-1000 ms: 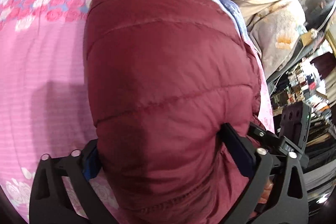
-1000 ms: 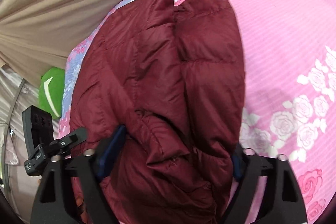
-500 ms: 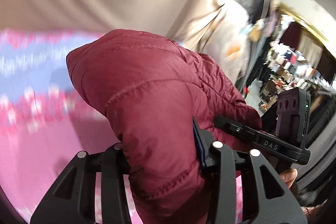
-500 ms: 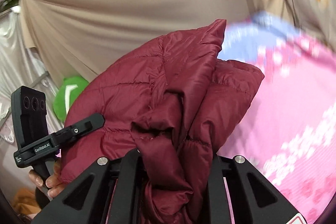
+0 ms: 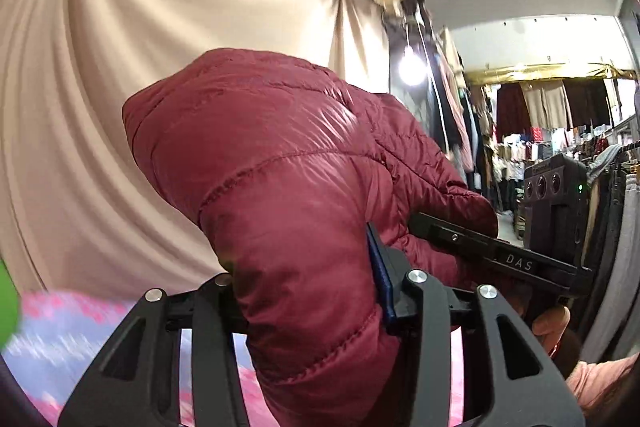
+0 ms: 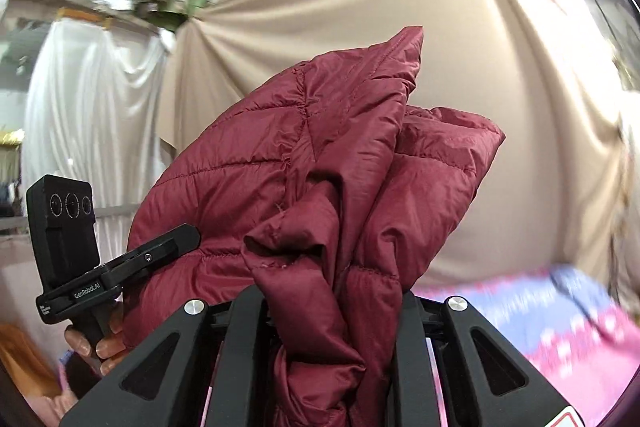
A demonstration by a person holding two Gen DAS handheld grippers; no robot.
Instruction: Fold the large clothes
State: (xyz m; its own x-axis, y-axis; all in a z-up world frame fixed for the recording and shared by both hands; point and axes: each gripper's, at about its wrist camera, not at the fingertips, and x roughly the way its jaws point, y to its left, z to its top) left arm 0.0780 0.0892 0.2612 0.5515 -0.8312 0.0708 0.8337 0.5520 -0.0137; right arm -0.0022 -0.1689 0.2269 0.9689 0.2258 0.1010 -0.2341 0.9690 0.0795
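Aloft above the floral bedsheet [image 6: 568, 311], the maroon puffer jacket [image 5: 280, 163] hangs bunched in both clamped jaws, left hand-held gripper [image 5: 308, 291] and right hand-held gripper [image 6: 332, 311]; light, soft, slick-shelled, so best pinched at quilted seams.

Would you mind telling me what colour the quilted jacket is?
Dark red, a maroon shade; the quilted jacket shows best in the right wrist view.

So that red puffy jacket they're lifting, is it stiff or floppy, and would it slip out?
Probably floppy: the red jacket bunches and folds over the right gripper. Likely light for its bulk, since its quilted panels look puffed. The shell looks glossy in the left wrist view, so it may be slippery; the left gripper is clamped on a thick wad.
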